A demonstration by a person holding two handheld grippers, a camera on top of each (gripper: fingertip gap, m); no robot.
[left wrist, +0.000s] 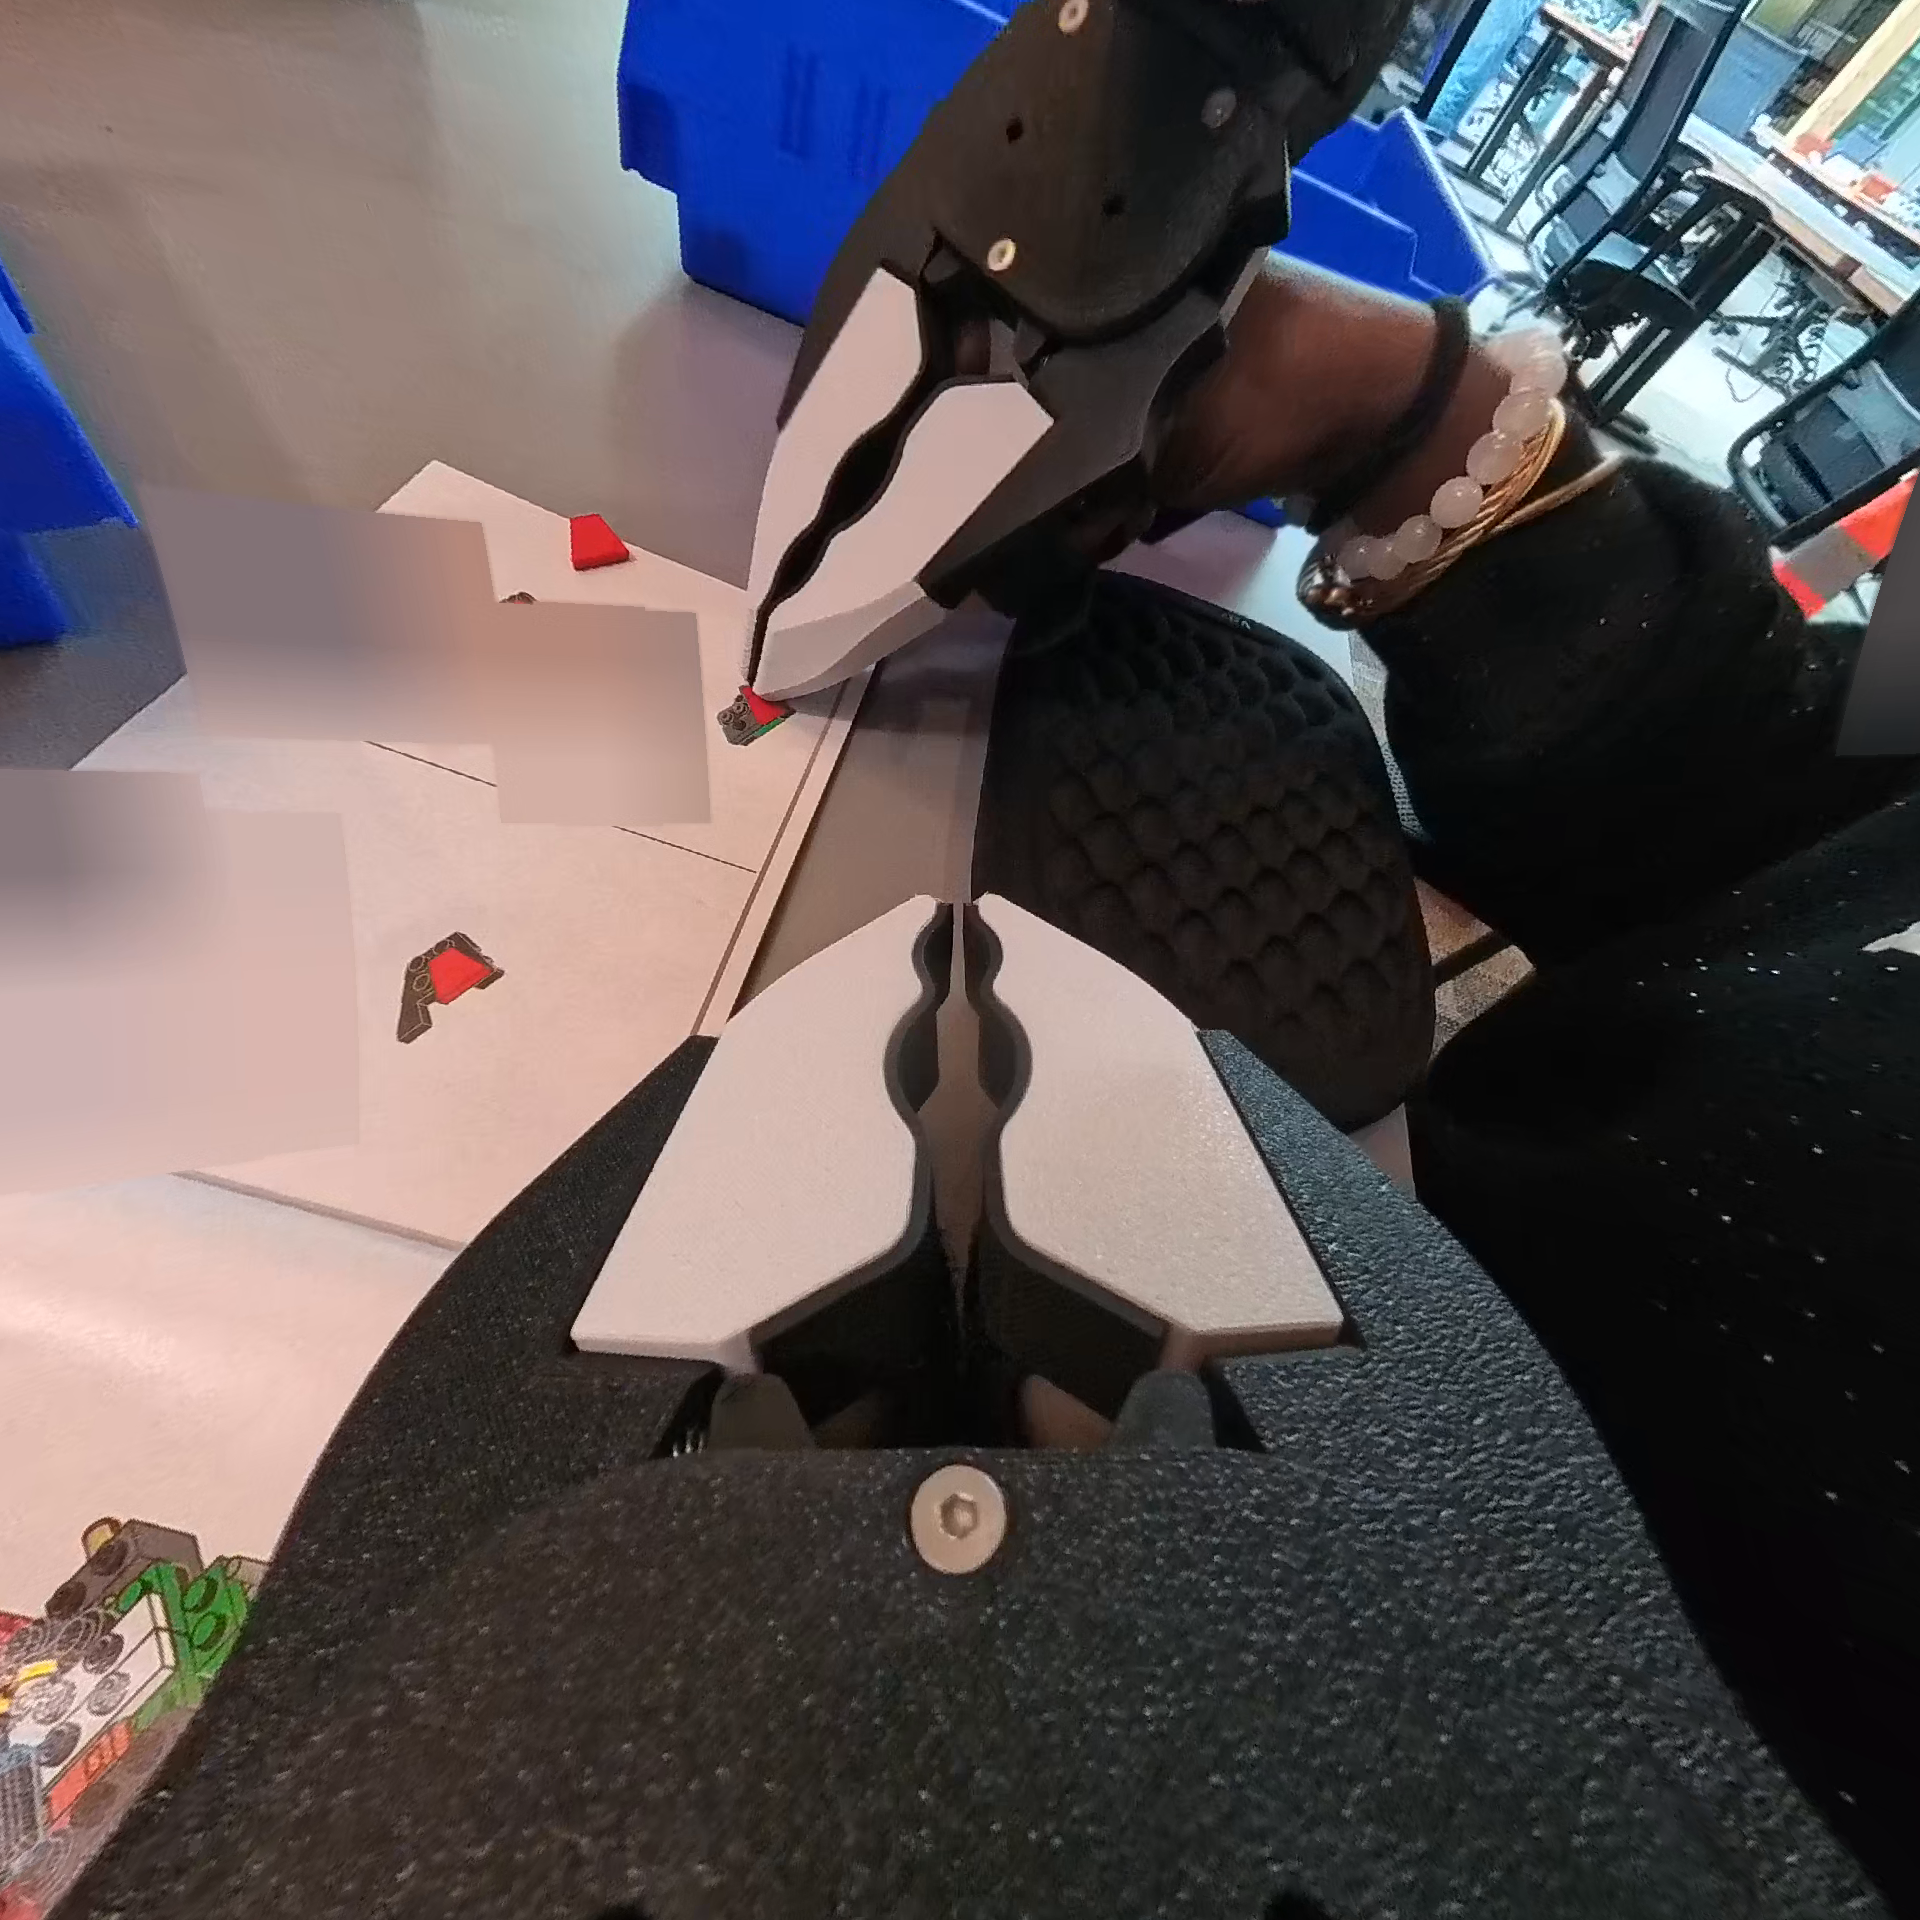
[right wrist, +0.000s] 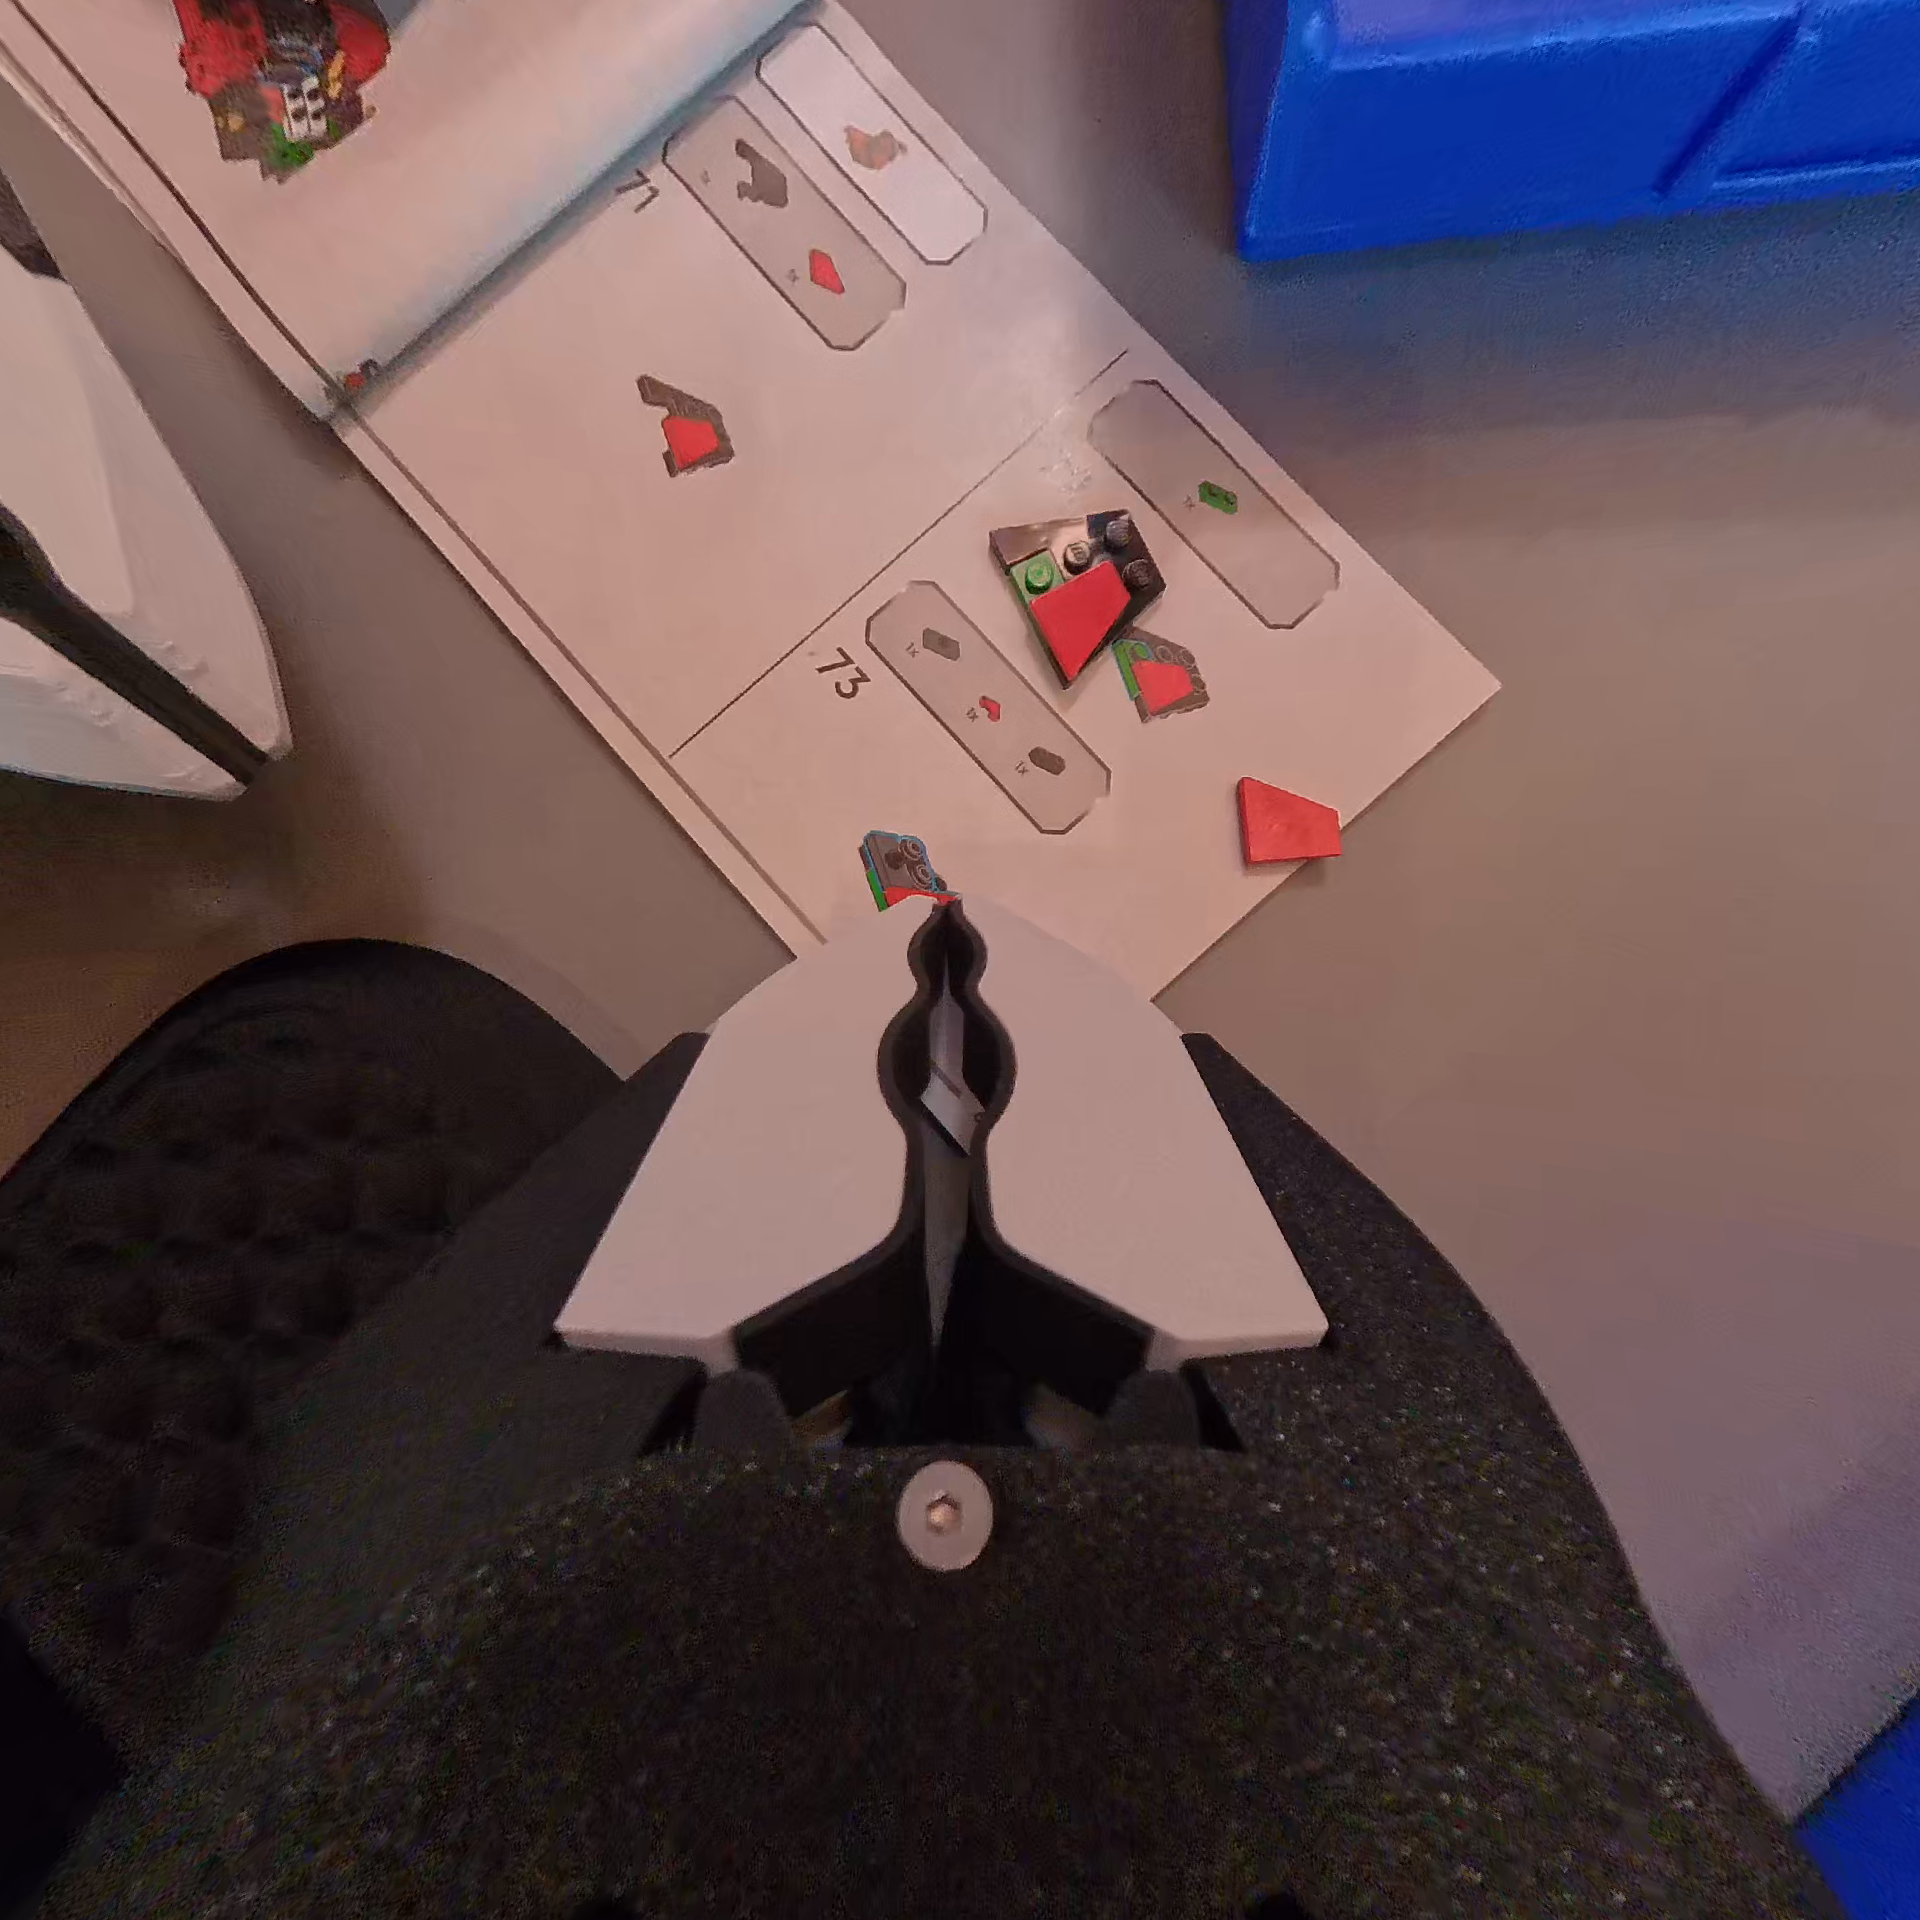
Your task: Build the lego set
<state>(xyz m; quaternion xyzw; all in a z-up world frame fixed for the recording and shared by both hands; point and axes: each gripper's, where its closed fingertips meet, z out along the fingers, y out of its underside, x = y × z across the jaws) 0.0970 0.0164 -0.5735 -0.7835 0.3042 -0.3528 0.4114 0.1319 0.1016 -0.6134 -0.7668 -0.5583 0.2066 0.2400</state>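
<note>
- We work on a grey bench beside blue bins; the left view alone shows chairs.
- Both hand-held grippers, left and right, are closed, empty.
- The small assembly and loose red tile lie on the instruction sheet.

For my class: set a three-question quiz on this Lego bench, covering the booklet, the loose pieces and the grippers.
1. True or false: the loose red tile lies on the instruction booklet.
2. What colour is the bin behind the booklet? A green, B blue, C yellow.
3. Fill in: the right gripper is ____ (open or shut).

Key: 1 true; 2 B; 3 shut.
</note>
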